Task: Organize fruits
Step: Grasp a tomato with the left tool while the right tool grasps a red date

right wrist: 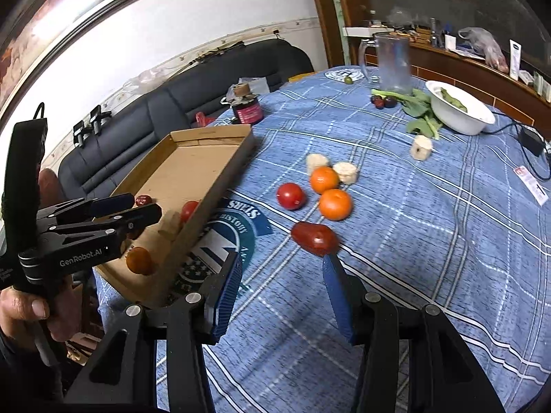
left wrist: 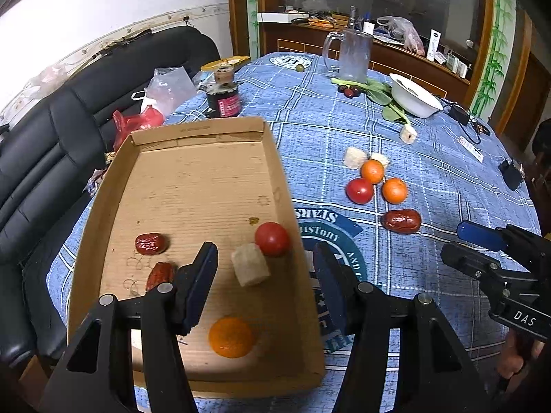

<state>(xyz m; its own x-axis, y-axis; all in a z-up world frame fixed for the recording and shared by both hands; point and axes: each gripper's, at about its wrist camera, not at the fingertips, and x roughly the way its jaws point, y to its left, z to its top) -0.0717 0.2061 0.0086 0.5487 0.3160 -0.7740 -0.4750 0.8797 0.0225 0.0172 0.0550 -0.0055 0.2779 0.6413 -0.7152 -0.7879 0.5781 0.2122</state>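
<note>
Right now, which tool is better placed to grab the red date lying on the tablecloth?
Right. The right tool is open and empty, with the red date just ahead of its fingertips. The left tool, also open and empty, hangs over the cardboard tray, with the tray wall between it and the date.

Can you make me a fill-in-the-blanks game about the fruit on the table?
1. The cardboard box holds one ____ orange.
2. On the cloth, outside the box, lie ____ oranges.
3. The red date nearest the right tool lies on the ____.
4. The white bowl stands behind the ____ leaves.

Missing: round; two; cloth; green
</note>
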